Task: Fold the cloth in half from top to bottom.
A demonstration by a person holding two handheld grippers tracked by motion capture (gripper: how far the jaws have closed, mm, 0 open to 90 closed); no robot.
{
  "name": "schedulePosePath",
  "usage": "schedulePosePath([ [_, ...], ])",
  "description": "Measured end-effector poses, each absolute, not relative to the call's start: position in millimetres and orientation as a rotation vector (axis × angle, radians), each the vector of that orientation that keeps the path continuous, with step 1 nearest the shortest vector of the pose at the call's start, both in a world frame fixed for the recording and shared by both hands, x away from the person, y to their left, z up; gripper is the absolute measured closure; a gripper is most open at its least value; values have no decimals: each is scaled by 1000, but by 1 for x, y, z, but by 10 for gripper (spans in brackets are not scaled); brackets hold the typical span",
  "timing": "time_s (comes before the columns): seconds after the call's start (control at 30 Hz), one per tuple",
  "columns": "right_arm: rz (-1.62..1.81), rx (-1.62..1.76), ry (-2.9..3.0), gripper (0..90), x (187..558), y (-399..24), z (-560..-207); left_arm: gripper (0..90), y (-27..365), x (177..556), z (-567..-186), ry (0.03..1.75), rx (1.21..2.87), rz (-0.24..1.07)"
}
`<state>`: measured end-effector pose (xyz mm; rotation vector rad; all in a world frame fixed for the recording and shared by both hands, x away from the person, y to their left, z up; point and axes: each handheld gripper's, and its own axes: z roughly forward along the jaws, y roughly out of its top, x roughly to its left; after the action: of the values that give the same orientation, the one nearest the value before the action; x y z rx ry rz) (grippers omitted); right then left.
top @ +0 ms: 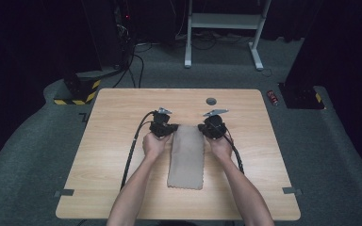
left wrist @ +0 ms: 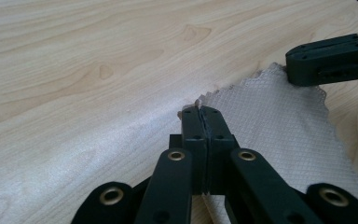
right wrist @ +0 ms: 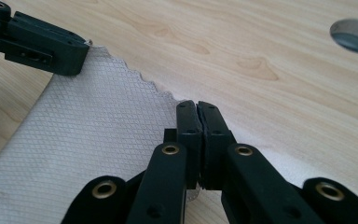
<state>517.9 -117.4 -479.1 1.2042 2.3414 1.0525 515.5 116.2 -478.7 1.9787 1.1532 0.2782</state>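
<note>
In the high view the person's left forearm is reaching in from the bottom edge and angling up toward the table (top: 113, 141) centre, the left hand (top: 154, 145) wrapping the body of the left gripper (top: 169, 128), which is pointing inward at the cloth (top: 187, 157). In the left gripper view its jaws are pressing flat together, clenched on the scalloped far corner of the cloth (left wrist: 279, 121), a small tuft of fabric poking out above them. The cloth is lying in the middle of the table between the two hands, folded into a long narrow strip; its long axis is running from the person's side toward the far edge, with its far end sitting level with the grippers and its near end pointing back at the person. The right forearm is mirroring the left, the right hand (top: 220, 146) carrying the right gripper (top: 202, 128), which is pointing inward at the opposite far corner. In the right gripper view its jaws are likewise closed tight on the cloth's (right wrist: 93, 140) edge.
</note>
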Motion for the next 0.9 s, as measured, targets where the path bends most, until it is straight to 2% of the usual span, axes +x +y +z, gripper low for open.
schedulePosePath([
  [0.5,1053,1192,2337,885,520,-119,-466,894,120,520,-477,1131,1959,246],
  [0.9,1083,1181,2367,884,510,-123,-471,894,119,509,-477,1062,2030,245],
])
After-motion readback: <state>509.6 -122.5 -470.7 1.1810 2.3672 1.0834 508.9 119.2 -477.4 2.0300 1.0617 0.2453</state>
